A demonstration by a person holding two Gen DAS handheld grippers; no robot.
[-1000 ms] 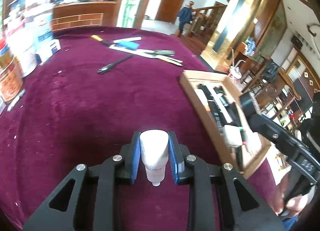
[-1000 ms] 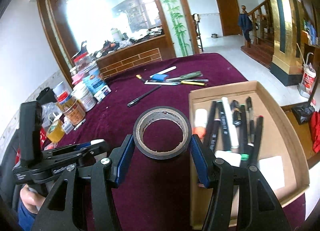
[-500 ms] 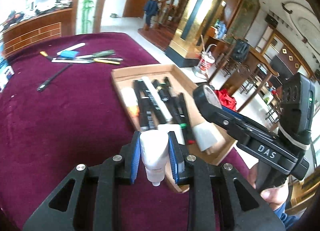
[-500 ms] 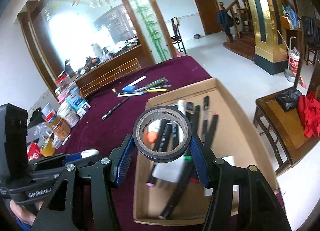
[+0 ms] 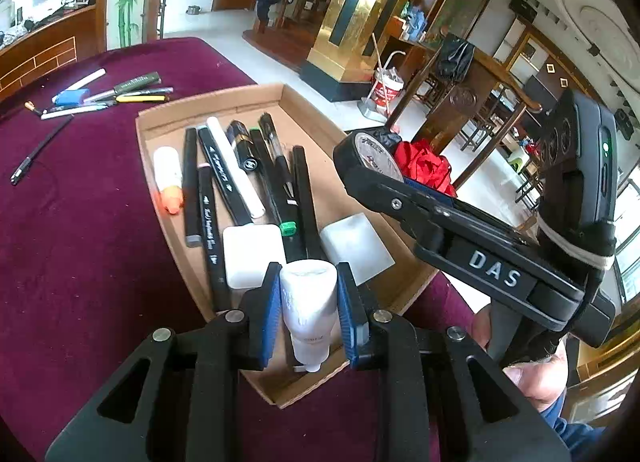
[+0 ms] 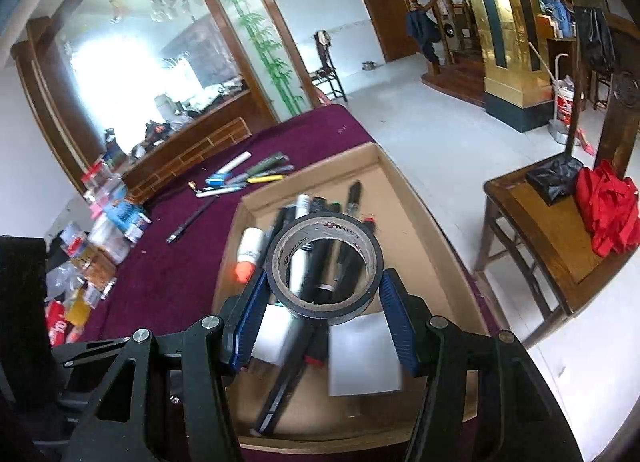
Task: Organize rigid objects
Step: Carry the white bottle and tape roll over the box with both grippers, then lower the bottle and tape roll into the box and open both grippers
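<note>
Maroon-clothed table point(image 5: 80, 262), bearing a cardboard tray point(image 5: 152, 130) near its edge, loose pens point(image 5: 108, 96) grouped at the far side, one black pen point(image 5: 40, 150) apart, jars point(image 6: 100, 238) along the left.

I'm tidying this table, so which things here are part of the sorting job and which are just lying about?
Job:
left gripper with white tube
right gripper with tape roll
cardboard tray
loose pens

Lying about:
red cloth
chair
packets and jars
</note>
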